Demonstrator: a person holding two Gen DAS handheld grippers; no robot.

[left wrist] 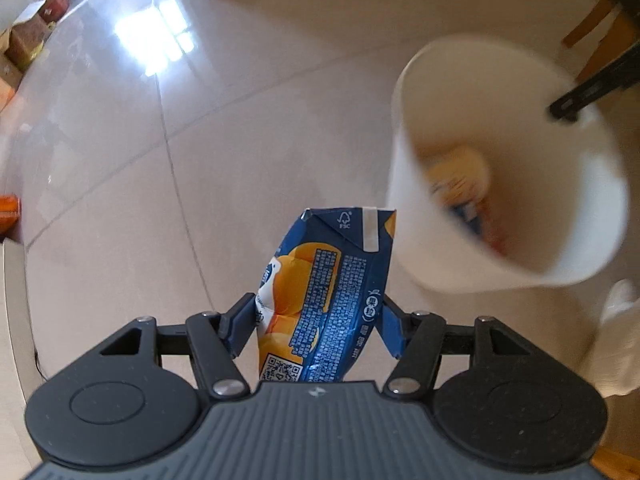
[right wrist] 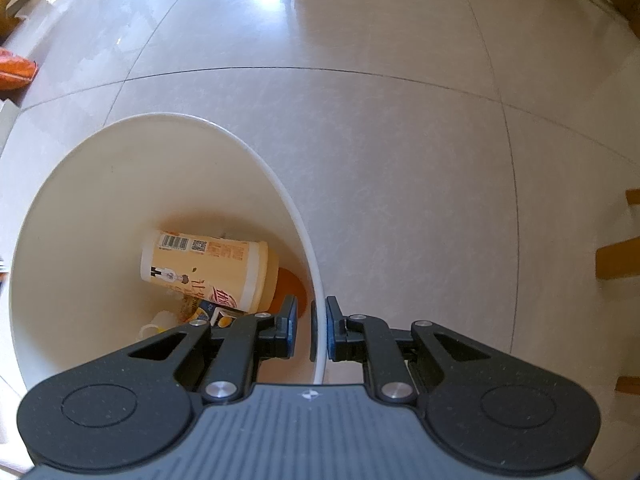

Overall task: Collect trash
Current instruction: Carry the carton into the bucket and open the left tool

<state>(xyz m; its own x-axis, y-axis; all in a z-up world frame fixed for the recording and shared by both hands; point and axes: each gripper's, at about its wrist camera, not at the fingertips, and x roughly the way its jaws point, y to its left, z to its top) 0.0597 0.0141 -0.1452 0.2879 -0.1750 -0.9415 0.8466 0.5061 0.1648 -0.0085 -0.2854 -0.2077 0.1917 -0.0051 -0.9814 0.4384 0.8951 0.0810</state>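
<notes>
Left gripper clamps crumpled blue juice carton beside white bin — right gripper pinches bin rim, noodle cup inside.

White bin blurred — contents unreadable; carton btm hidden.

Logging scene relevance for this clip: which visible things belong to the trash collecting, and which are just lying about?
Job:
- blue and orange drink carton, clamped in the left gripper
- white bin, rim clamped by the right gripper
- cup lying in the bin

Lying about:
- cardboard boxes
- wooden furniture legs
</notes>
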